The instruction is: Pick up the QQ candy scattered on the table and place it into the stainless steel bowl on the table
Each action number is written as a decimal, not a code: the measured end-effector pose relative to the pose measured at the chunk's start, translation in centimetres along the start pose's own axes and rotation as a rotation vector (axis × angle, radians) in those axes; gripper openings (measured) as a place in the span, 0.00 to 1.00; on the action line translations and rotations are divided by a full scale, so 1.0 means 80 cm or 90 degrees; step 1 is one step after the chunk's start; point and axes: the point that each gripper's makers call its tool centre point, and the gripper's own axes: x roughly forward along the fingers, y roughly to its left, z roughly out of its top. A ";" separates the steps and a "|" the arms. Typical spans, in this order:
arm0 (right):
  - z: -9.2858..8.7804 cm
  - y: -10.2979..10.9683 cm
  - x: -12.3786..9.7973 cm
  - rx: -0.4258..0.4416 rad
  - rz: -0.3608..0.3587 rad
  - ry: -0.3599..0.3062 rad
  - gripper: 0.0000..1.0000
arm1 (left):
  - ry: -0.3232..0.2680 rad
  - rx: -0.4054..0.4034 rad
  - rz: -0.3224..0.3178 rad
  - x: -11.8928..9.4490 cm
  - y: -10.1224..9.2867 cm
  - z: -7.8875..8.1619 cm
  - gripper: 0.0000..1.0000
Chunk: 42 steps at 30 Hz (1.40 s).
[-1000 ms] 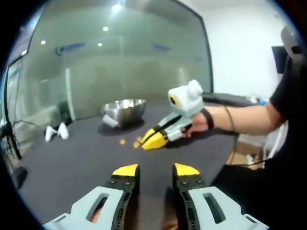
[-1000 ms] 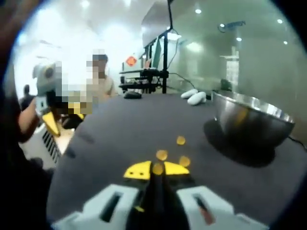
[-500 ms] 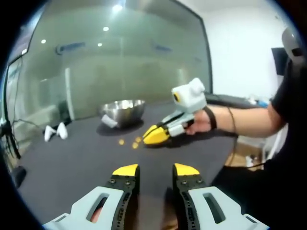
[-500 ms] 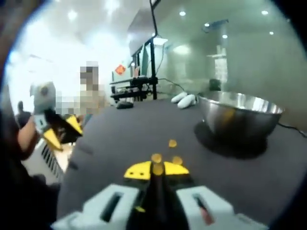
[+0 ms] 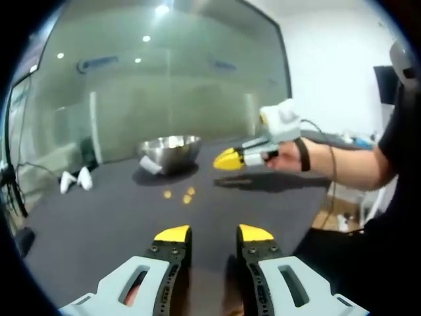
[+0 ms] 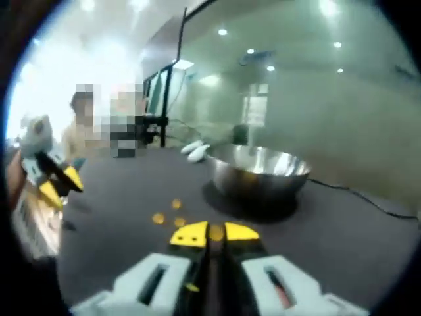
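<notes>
QQ candy (image 6: 216, 232) pinched in right hand-held gripper (image 6: 214, 234) near bowl (image 6: 259, 172), left hand-held gripper (image 5: 213, 234) open w/ table (image 5: 99, 224) ahead

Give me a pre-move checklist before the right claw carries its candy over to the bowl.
1. Candy held: ok. The right claw is shut on a QQ candy at its yellow tips.
2. Claw lifted off the table: ok; in the left gripper view it is in the air above its shadow.
3. Stainless steel bowl in sight ahead: ok, upright on the table.
4. Path to the bowl: ok, nothing between.
5. Left claw out of the way: ok, open and empty.
6. Loose candies left on the table: not ok, three remain.
</notes>
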 end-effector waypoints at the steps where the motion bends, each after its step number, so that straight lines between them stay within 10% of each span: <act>1: 0.005 -0.003 0.000 0.001 -0.003 -0.003 0.09 | 0.000 0.001 -0.001 0.000 0.000 0.000 0.29; 16: 0.104 -0.060 0.073 -0.028 -0.061 -0.085 0.09 | 0.007 -0.016 0.014 0.002 0.000 -0.010 0.29; 42: 0.087 -0.076 0.085 0.004 -0.063 -0.054 0.19 | -0.019 -0.002 0.017 0.008 0.000 0.008 0.29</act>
